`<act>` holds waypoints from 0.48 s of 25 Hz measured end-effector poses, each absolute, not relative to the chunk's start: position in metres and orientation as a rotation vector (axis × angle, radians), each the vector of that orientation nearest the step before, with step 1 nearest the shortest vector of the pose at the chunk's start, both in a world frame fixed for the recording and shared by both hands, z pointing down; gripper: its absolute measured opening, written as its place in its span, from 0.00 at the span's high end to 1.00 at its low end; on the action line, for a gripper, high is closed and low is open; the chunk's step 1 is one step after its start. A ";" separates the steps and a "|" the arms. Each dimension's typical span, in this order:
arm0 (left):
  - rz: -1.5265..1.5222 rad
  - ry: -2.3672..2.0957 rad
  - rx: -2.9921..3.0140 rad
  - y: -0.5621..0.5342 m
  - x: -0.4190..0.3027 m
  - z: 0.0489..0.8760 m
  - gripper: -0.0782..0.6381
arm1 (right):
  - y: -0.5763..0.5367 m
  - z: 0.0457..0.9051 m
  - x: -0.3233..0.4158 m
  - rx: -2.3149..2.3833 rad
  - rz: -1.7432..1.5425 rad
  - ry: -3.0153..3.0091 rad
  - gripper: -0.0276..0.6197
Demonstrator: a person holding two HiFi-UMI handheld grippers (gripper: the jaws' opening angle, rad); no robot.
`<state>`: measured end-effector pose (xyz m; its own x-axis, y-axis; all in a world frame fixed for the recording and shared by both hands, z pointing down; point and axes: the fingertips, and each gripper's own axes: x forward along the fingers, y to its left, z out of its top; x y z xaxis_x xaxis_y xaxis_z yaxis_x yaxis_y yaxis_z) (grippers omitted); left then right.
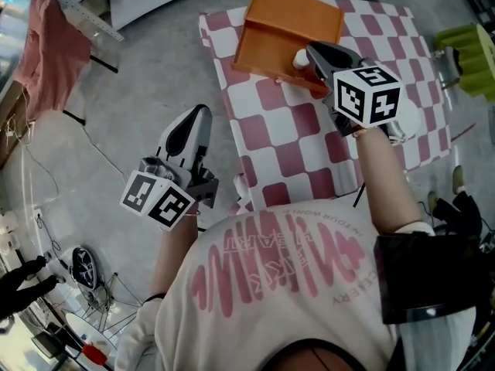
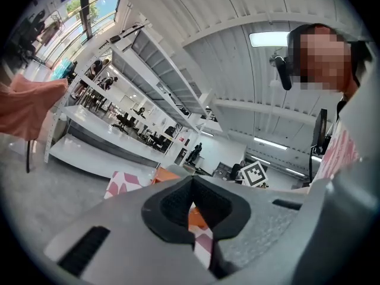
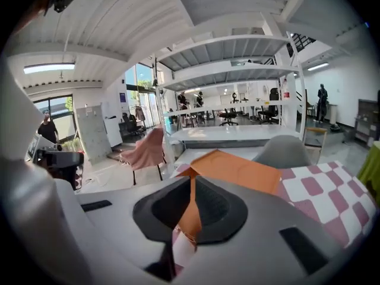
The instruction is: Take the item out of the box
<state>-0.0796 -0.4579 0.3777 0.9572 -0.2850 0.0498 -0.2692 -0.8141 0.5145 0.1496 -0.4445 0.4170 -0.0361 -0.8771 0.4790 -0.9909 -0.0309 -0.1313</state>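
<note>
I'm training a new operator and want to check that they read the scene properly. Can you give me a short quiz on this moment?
1. True or false: the orange box sits on the pink-and-white checkered cloth.
2. Which gripper's tips are nearer the box? A: the left gripper. B: the right gripper.
3. Fill in: in both the left gripper view and the right gripper view, the jaws are ____.

Key: 1 true; 2 B; 3 shut, with nothing held.
</note>
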 end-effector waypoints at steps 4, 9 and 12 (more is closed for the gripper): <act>-0.013 -0.391 2.535 -0.465 -0.084 0.397 0.88 | -0.450 0.454 0.167 2.000 0.740 -1.876 0.93; 0.003 -0.404 2.505 -0.472 -0.088 0.416 0.88 | -0.450 0.479 0.174 1.950 0.766 -1.824 0.76; -0.003 -0.409 2.496 -0.475 -0.087 0.421 0.88 | -0.450 0.490 0.176 1.911 0.783 -1.799 0.69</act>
<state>-0.0871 -0.4754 0.4211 0.9526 -0.2906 0.0904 -0.2891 -0.7711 0.5673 0.1764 -0.4504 0.4902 0.0147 -0.7682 0.6400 -0.9919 -0.0917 -0.0873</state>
